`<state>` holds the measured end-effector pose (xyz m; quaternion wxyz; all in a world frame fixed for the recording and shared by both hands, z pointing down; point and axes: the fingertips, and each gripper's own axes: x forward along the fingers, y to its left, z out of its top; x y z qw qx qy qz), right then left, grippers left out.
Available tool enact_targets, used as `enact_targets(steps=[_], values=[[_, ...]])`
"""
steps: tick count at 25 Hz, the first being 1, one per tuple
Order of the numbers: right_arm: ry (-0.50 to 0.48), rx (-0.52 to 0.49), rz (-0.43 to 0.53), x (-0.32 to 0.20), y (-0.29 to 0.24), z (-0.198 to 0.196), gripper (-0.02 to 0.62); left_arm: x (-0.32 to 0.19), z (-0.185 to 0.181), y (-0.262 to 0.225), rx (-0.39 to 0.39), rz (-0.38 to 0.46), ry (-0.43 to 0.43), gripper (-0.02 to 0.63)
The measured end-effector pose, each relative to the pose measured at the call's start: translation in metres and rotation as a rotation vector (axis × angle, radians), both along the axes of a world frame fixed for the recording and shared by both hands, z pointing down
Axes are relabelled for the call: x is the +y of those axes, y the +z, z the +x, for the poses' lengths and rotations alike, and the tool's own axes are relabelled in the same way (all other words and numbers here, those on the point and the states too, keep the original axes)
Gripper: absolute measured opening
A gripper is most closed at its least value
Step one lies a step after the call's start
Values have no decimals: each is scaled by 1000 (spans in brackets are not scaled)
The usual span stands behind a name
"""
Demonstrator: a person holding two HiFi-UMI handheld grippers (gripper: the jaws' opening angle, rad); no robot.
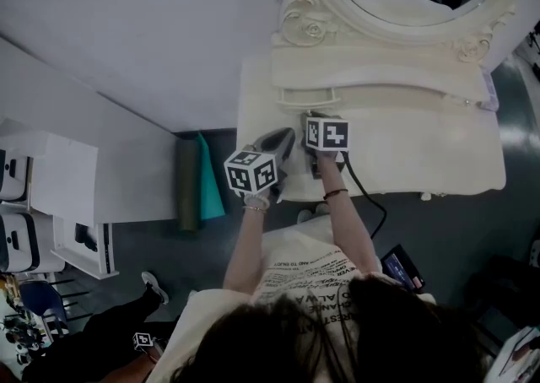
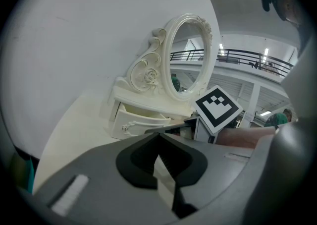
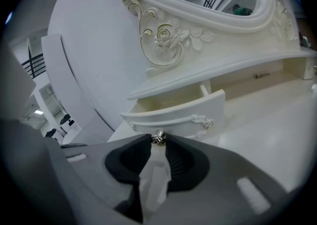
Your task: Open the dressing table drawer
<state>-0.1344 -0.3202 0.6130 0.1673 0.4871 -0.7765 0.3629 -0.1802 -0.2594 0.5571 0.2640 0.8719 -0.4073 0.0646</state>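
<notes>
Here, drawer [image 3: 183,115] partly open, knob [image 3: 158,138] pinched in right gripper [image 3: 158,140] fingers [image 3: 141,144]

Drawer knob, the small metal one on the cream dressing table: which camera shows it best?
The right gripper view: the small metal drawer knob sits close up, pinched between the jaws of the right gripper. The left gripper view shows the cream drawer but not that knob; in the head view the right gripper hides it.

White wall [image 1: 126,27], dark grey floor [image 1: 456,229]
</notes>
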Motion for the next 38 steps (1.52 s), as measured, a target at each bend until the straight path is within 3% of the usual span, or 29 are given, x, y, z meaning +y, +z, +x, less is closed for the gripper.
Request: enact_targets(steps=[38], values=[[-6,-19,12,19,0,1,97,16,6,1,-3,-1,27,-2]])
